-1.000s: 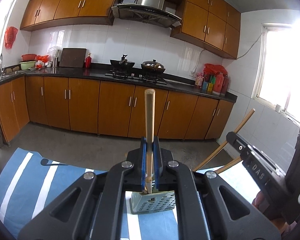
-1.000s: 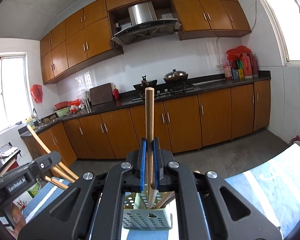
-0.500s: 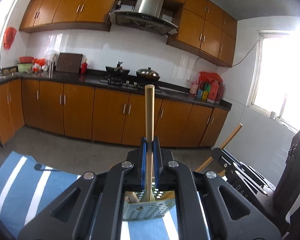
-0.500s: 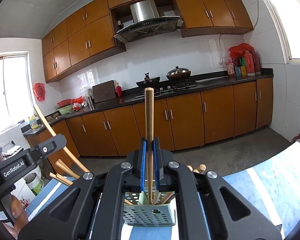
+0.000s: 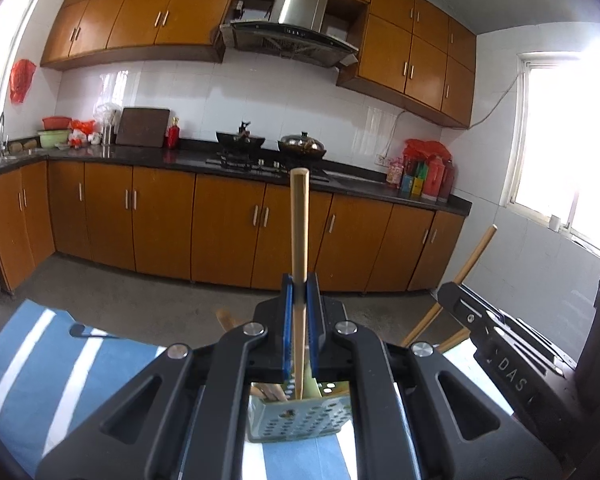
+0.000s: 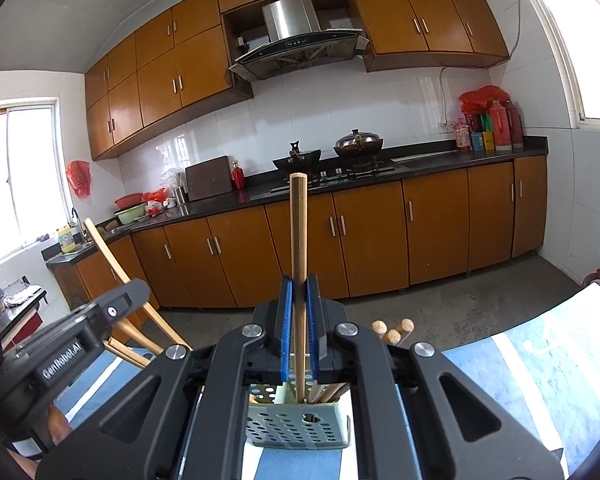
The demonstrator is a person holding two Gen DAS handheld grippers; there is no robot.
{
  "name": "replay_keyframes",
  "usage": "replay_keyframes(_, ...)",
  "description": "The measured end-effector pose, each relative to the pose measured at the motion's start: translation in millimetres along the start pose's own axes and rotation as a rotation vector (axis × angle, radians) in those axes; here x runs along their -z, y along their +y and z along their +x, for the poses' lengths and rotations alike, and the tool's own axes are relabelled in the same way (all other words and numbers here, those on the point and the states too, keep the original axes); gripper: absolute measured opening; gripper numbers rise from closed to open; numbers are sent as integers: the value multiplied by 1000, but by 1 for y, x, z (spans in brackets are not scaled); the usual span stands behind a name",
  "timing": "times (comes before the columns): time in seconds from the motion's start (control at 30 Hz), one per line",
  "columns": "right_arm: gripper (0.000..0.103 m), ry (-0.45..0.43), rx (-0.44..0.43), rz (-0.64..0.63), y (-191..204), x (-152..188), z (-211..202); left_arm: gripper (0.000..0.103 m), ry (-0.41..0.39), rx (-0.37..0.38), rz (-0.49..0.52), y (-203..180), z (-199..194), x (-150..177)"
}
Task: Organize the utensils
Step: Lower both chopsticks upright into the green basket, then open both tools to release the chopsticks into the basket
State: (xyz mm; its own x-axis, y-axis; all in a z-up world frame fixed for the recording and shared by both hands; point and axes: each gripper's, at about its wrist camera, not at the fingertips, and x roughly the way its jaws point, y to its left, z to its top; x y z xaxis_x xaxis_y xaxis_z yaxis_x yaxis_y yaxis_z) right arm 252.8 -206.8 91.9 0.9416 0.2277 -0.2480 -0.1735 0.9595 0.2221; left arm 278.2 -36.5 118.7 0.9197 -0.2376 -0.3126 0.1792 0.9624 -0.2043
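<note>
Both grippers are pinching a wooden chopstick apiece, and each stick is standing upright with its lower tip dipping into the perforated utensil holder (image 6: 298, 426). The left gripper (image 5: 300, 316) is pressing its blue pads on the left chopstick (image 5: 299, 248); the right gripper (image 6: 299, 316) is doing the same to the right chopstick (image 6: 298, 248). The holder is sitting on the blue-and-white striped cloth (image 5: 40, 364) covering the bench. Several more wooden sticks (image 6: 328, 392) are already leaning inside the holder, so the sorting looks well advanced; releasing these two is what remains, as far as can be seen, though one dark utensil (image 5: 88, 331) is lying on the cloth well to the left of the holder.

Compared with a second ago, the left chopstick's tip, then hovering above the holder's rim, is now sitting lower inside it, and the right gripper is showing the holder slightly closer beneath its stick.
</note>
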Motion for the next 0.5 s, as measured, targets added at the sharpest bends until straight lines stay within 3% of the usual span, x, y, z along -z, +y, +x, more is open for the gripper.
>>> replay_keyframes(0.1,10,8,8,-24,1,-2,-3,19,25,-6,-18,6,3,0)
replay_keyframes(0.13,19,10,3,-22,1,-2,-4,38,26,-8,-27,8,0,-1)
replay_keyframes(0.17,24,9,4,-16,-1,-3,-6,45,23,-12,-35,10,-2,-3)
replay_keyframes(0.2,36,3,9,-12,-3,-3,-9,45,21,-1,-43,12,-5,-5)
replay_keyframes(0.3,38,-4,19,-9,-7,-4,-15,45,18,-13,-20,13,-12,-8)
replay_keyframes(0.37,38,-2,21,-2,-10,-5,-19,53,11,-35,-15,14,-19,-9)
replay_keyframes(0.5,43,-21,32,2,-14,-7,-33,54,-4,12,-111,29,-39,-16)
